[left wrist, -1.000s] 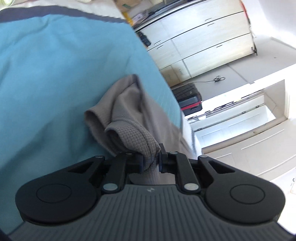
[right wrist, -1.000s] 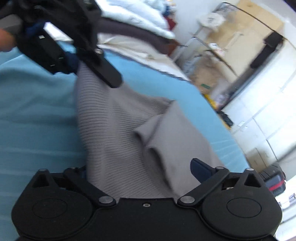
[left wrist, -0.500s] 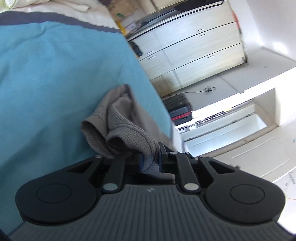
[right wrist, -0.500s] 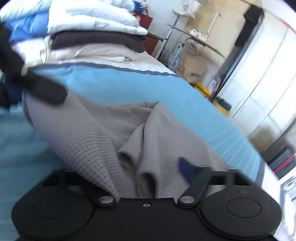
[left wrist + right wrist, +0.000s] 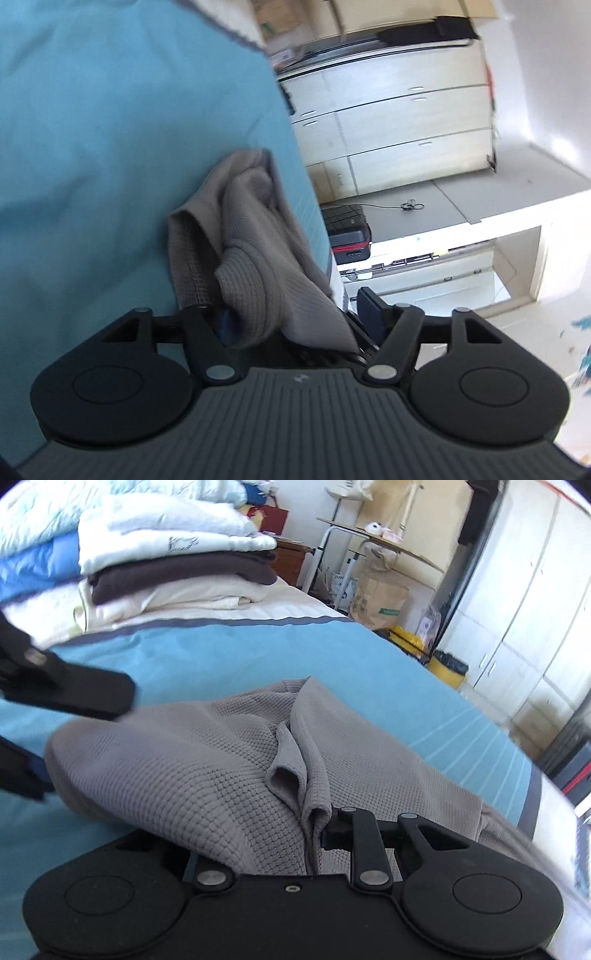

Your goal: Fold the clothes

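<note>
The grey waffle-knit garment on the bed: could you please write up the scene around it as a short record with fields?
garment: grey waffle-knit garment, bunched, not yet folded flat
surface: blue bedsheet
left gripper: jaws opening, cloth draped between the fingers, not pinched
right gripper: jaws closing on a fold of the garment
background: stack of folded linens at the far end of the bed

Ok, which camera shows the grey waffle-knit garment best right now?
The right wrist view: the grey garment spreads wide over the blue bedsheet, folds and weave clear. The left wrist view shows only a bunched end of it draped between the left gripper's opening jaws.
</note>
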`<action>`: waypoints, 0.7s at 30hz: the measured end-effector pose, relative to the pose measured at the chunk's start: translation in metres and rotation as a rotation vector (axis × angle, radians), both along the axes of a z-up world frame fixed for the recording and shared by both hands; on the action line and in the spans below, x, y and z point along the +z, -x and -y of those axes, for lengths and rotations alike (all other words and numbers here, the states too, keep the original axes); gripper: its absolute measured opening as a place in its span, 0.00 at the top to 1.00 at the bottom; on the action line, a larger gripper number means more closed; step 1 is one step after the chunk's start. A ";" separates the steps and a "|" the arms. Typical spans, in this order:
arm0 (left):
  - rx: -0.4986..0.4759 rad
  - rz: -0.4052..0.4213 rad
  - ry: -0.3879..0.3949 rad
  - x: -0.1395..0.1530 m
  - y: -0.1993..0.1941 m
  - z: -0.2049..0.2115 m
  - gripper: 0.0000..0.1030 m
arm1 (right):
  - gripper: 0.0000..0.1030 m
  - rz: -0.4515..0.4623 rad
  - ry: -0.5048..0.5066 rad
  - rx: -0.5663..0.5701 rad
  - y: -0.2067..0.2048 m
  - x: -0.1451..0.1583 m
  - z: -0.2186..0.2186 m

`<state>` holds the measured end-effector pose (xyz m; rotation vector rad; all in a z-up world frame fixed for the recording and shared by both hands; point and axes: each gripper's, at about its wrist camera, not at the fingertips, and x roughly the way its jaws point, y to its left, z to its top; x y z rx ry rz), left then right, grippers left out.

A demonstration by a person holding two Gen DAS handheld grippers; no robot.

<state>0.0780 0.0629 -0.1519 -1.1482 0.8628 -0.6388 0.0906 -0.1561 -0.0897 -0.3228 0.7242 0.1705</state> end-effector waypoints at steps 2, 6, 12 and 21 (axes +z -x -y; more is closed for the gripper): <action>-0.013 -0.037 -0.041 -0.001 -0.019 0.010 0.73 | 0.74 -0.012 -0.086 -0.019 0.000 0.005 0.010; -0.096 -0.026 -0.066 0.020 -0.046 0.049 0.89 | 0.77 -0.018 -0.241 -0.097 0.002 0.019 0.039; -0.260 0.103 0.012 0.086 -0.061 0.146 0.89 | 0.77 0.078 -0.600 -0.314 0.037 0.060 0.129; -0.728 0.192 -0.092 0.138 -0.005 0.405 0.84 | 0.40 -0.038 -0.795 -0.858 0.144 0.052 0.310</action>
